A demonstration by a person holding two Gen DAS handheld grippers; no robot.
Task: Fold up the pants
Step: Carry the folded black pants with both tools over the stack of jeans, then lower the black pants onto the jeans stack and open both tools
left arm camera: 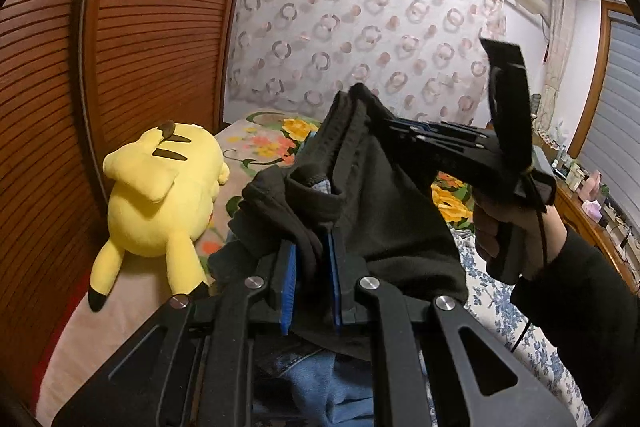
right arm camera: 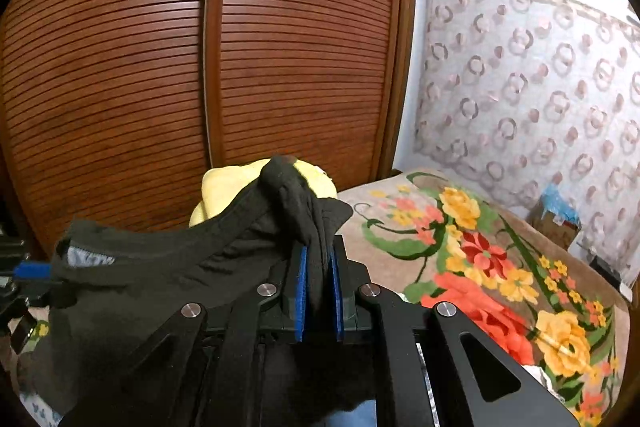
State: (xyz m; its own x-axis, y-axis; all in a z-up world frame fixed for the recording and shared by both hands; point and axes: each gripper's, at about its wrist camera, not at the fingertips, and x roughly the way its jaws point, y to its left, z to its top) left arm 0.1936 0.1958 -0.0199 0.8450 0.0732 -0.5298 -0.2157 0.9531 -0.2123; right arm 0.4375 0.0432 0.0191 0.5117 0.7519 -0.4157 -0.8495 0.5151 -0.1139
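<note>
Black pants hang bunched at centre frame in both views, waistband stretched between the grippers above the floral blanket. Left gripper has its blue pads pinched narrow on a thick fold; right gripper likewise nips the other waistband corner. Louvred wardrobe doors fill the upper left, close behind a yellow Pikachu plush; open bed lies at right

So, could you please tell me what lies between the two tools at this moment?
The black pants span the gap: the left tool and the right tool each pinch the fabric, with the waistband hanging slack between them. The left wrist view shows this best.
</note>
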